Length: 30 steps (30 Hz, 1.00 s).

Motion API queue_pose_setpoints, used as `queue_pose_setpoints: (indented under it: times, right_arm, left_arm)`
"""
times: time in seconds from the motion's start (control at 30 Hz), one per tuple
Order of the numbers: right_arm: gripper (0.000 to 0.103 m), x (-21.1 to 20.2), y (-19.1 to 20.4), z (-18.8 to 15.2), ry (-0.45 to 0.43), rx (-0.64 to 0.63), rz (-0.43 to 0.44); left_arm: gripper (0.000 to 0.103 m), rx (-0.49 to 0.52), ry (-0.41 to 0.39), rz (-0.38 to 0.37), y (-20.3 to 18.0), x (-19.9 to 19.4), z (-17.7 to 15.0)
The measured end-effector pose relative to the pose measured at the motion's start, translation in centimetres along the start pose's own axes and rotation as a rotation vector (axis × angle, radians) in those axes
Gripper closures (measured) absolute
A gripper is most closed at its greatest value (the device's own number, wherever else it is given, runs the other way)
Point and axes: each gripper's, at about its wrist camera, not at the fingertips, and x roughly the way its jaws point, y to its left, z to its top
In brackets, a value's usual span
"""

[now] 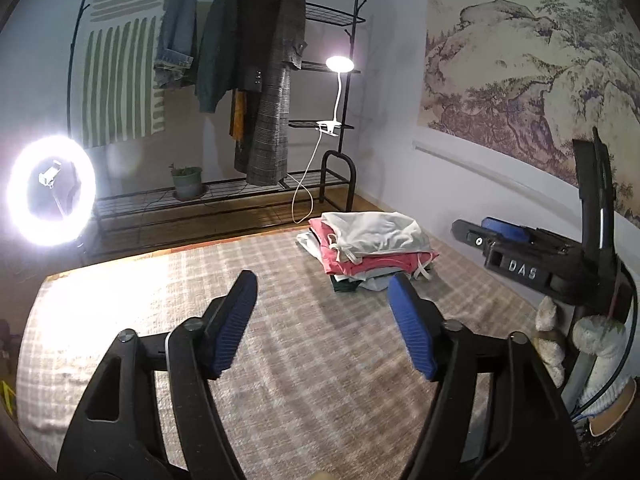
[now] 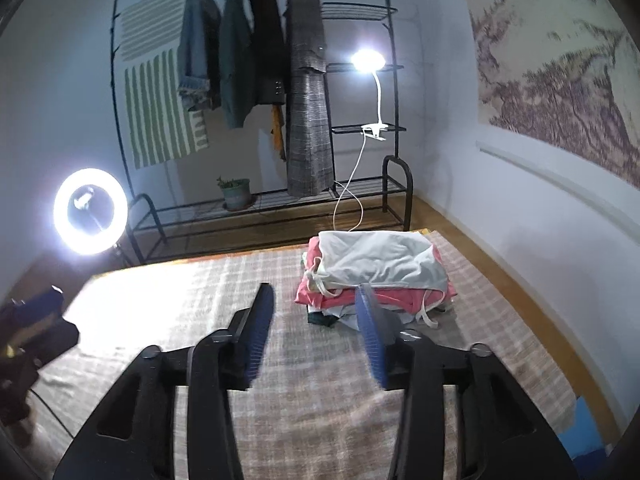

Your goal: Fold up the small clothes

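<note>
I have both sets of fingers spread apart with nothing between them: left gripper (image 1: 322, 322), right gripper (image 2: 316, 334). The pile of folded clothes (image 2: 374, 276) sits on the checked rug (image 2: 200, 300), at one o'clock from my right gripper.

White shorts (image 2: 380, 258) over pink; beige plaid rug (image 1: 280, 352)
</note>
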Motion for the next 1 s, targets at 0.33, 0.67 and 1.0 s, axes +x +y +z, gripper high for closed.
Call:
queue_pose_setpoints:
  times: [0.33, 0.67, 1.0]
  right_arm:
    - [0.027, 0.5, 1.5, -1.5, -0.01, -0.023, 0.02]
    - [0.021, 1.0, 2.1, -1.7, -0.001, 0.0, 0.036]
    - [0.02, 0.8, 2.8, -1.8, 0.003, -0.034, 0.029]
  left_arm:
    - [0.004, 0.011, -0.019, 0.036, 0.4, -0.8, -1.9]
    - [0.001, 0.019, 0.019, 0.083, 1.0, -0.3, -2.6]
    - [0.001, 0.023, 0.021, 0.08, 0.9, -0.4, -2.7]
